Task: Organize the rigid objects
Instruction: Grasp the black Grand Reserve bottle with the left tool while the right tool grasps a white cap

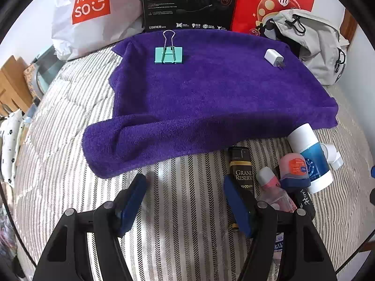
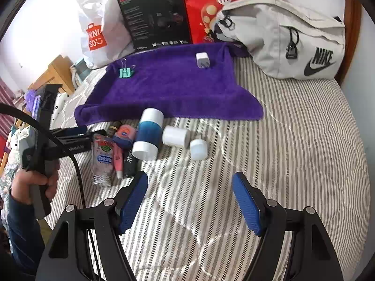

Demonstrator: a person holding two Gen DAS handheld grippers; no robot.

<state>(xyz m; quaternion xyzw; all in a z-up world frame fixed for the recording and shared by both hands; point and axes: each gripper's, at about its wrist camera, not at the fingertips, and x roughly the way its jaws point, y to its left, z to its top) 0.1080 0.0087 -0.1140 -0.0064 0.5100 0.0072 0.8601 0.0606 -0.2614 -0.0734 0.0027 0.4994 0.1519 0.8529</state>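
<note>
A purple towel (image 1: 206, 93) (image 2: 173, 89) lies spread on the striped bed. On it rest a teal binder clip (image 1: 168, 55) (image 2: 125, 72) at the far left and a white charger plug (image 1: 273, 57) (image 2: 202, 60) at the far right. In front of the towel lies a cluster: a blue-and-white bottle (image 1: 310, 157) (image 2: 148, 135), a pink jar (image 1: 294, 167) (image 2: 125, 133), a dark Grand Reserve box (image 1: 242, 171), a clear bottle (image 2: 102, 161), a white jar (image 2: 176, 136) and a small white bottle (image 2: 198, 149). My left gripper (image 1: 185, 187) (image 2: 77, 133) is open just left of the cluster. My right gripper (image 2: 191, 185) is open and empty.
At the back stand a white Miniso bag (image 1: 91, 14) (image 2: 98, 37), a black Edifier box (image 1: 187, 2) (image 2: 154, 16), a red bag (image 1: 274, 2) (image 2: 211, 7) and a grey Nike bag (image 2: 293, 39) (image 1: 311, 46). A person's hand (image 2: 35, 182) holds the left gripper. Wooden furniture (image 2: 56, 75) is left of the bed.
</note>
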